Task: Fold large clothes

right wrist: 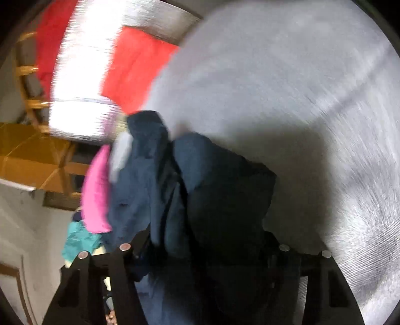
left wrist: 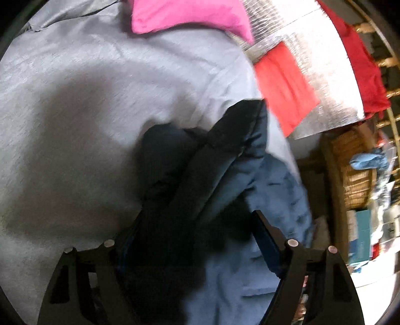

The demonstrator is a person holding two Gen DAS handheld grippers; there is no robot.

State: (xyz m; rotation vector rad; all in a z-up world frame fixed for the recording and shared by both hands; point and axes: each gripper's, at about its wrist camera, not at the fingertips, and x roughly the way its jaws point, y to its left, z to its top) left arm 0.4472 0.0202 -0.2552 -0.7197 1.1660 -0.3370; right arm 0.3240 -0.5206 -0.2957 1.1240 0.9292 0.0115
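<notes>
Here, closest to each camera, a dark navy garment point(left wrist: 212, 190) fills the space between the gripper fingers. The left gripper point(left wrist: 200, 240) has bunched navy cloth heaped between its fingers, and its right finger shows well out to the side; whether the fingers actually pinch the cloth cannot be told. The right gripper point(right wrist: 202, 246) is likewise buried in the same navy garment point(right wrist: 190, 200), which hides its fingertips, so its grip cannot be told either.

The garment hangs crumpled and lifted above a pale grey sheet point(left wrist: 100, 87) that covers the work surface.

A likely risk: the thick, doubled folds could slip free if either hold is shallow, dropping the garment in a heap. The strong blur in the right view suggests fast motion, which would worsen that.

Beyond the navy garment, a pink cloth point(left wrist: 185, 17) lies at the sheet's far edge, and a red cloth point(left wrist: 282, 87) rests just past it on a bright white surface point(left wrist: 325, 72). These sit near enough to snag a spreading sleeve. Farther off stand a wooden rail point(left wrist: 392, 120) and a woven basket point(left wrist: 355, 180).
</notes>
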